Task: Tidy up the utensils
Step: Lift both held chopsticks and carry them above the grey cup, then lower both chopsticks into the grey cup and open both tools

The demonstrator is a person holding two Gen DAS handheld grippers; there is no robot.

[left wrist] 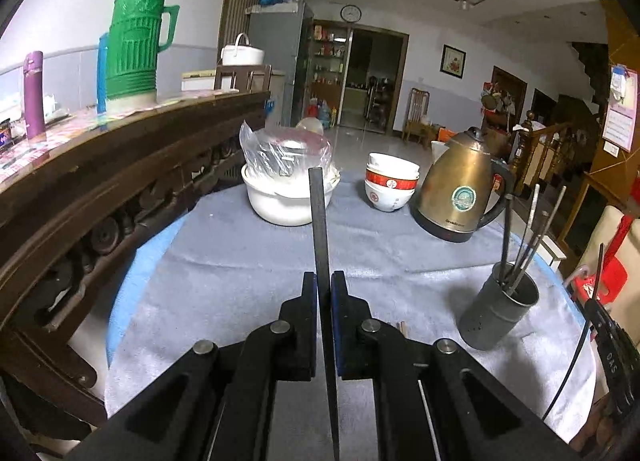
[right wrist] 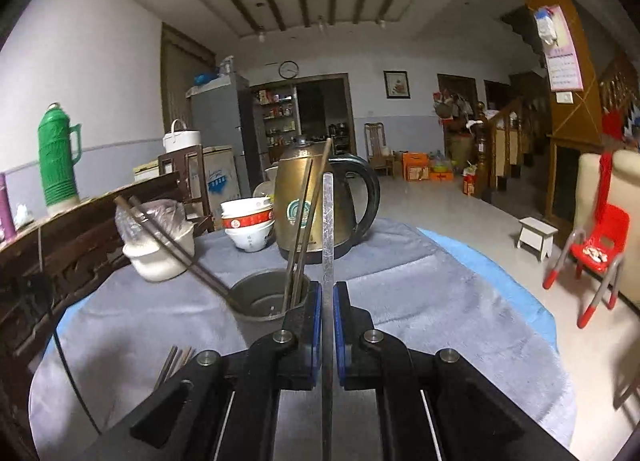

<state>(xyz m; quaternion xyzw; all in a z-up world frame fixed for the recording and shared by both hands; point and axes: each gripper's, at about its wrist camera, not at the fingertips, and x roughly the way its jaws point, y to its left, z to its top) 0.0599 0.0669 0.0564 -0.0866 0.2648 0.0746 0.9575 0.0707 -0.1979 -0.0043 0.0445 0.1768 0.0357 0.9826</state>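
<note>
My left gripper (left wrist: 324, 281) is shut on a dark chopstick (left wrist: 319, 217) that points up and away over the grey tablecloth. A grey utensil cup (left wrist: 496, 313) holding several chopsticks stands to its right. My right gripper (right wrist: 328, 289) is shut on a silvery chopstick (right wrist: 328, 229), just right of and behind the same cup (right wrist: 264, 301). Two of the cup's chopsticks (right wrist: 304, 221) stand nearly upright and others lean left. Loose chopsticks (right wrist: 172, 365) lie on the cloth beside the right gripper's left arm; their tips (left wrist: 402, 327) peek past the left gripper.
A brass kettle (left wrist: 460, 189), stacked red-and-white bowls (left wrist: 390, 185) and a white pot under a plastic bag (left wrist: 286, 189) stand at the table's far side. A dark wooden sideboard (left wrist: 100, 189) with a green thermos (left wrist: 134, 41) flanks the left. A red chair (right wrist: 600, 245) stands on the floor at right.
</note>
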